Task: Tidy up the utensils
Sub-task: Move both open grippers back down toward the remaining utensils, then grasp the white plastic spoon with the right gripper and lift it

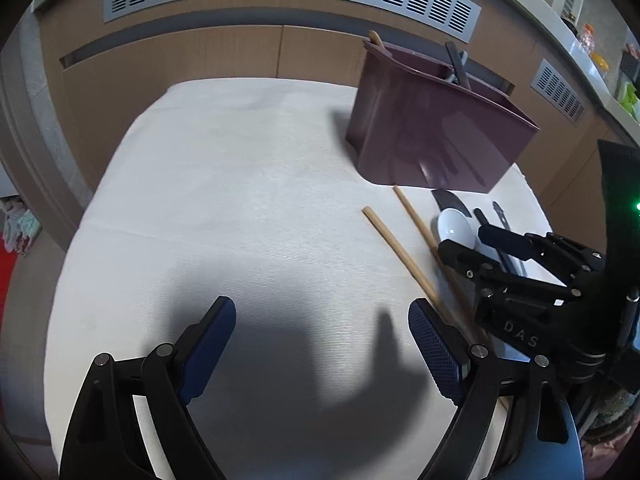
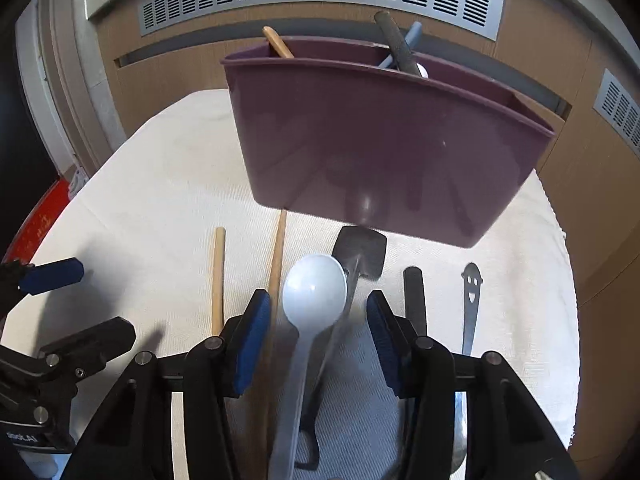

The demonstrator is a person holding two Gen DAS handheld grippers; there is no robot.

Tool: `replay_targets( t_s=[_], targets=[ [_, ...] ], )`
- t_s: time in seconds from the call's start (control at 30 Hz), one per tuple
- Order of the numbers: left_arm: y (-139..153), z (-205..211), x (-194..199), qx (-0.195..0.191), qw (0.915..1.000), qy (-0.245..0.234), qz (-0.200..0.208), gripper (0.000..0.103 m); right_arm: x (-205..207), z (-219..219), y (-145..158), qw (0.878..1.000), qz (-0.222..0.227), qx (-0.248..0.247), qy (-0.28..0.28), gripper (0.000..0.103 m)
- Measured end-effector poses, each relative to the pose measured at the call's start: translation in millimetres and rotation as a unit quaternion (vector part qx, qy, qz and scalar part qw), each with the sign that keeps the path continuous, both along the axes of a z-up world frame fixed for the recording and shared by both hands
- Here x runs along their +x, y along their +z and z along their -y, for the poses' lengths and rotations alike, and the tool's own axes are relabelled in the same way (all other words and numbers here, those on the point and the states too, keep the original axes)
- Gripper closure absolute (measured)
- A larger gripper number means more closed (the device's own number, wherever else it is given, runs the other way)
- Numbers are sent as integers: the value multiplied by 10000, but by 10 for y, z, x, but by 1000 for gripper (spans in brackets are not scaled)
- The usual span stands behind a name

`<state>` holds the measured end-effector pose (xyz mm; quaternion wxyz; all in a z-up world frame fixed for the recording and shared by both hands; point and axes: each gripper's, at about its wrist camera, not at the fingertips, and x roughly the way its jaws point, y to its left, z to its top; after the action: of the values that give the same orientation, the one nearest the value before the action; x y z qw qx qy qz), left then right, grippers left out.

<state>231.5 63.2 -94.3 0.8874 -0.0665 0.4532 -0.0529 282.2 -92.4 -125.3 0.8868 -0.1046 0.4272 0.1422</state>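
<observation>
- The table (image 2: pixel 132 184), covered in white cloth, carries the purple utensil caddy (image 2: pixel 384 148) at its far side.
- The left tool (image 1: pixel 320 344) is held wide open over bare cloth, empty.
- The right tool (image 2: pixel 314 312) is half open, straddling the white plastic spoon (image 2: pixel 314 292); no pad contact is seen.
- A pick-up is judged underway: closing on the spoon, lifting, then dropping it into the caddy.

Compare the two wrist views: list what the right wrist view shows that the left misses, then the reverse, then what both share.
Only the right wrist view: the smiley-face utensil handle lying rightmost on the cloth, and the white spoon lying between the open right tongs, pads not touching it.

Only the left wrist view: the open left tongs over bare cloth, with nothing between them.

Both: the maroon utensil holder with handles sticking out of it, two wooden chopsticks, the black spatula and the white tablecloth.
</observation>
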Motion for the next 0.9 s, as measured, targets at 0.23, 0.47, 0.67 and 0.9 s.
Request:
replay_targets(
  t_s=[0.23, 0.47, 0.67, 0.9],
  targets=[
    [-53, -31, 18, 41, 9999, 19, -111, 15, -70, -1, 78, 9997, -156, 117, 156, 96],
    [-35, 72, 20, 112, 9997, -77, -180, 15, -192, 390, 202, 9991, -101, 400, 18, 97],
    [23, 270, 6, 282, 9992, -227, -153, 15, -254, 420, 227, 9968, -106, 728, 317, 63],
    [61, 163, -38, 666, 9977, 89, -6, 15, -74, 57, 105, 9975, -253, 470, 452, 53]
  ],
)
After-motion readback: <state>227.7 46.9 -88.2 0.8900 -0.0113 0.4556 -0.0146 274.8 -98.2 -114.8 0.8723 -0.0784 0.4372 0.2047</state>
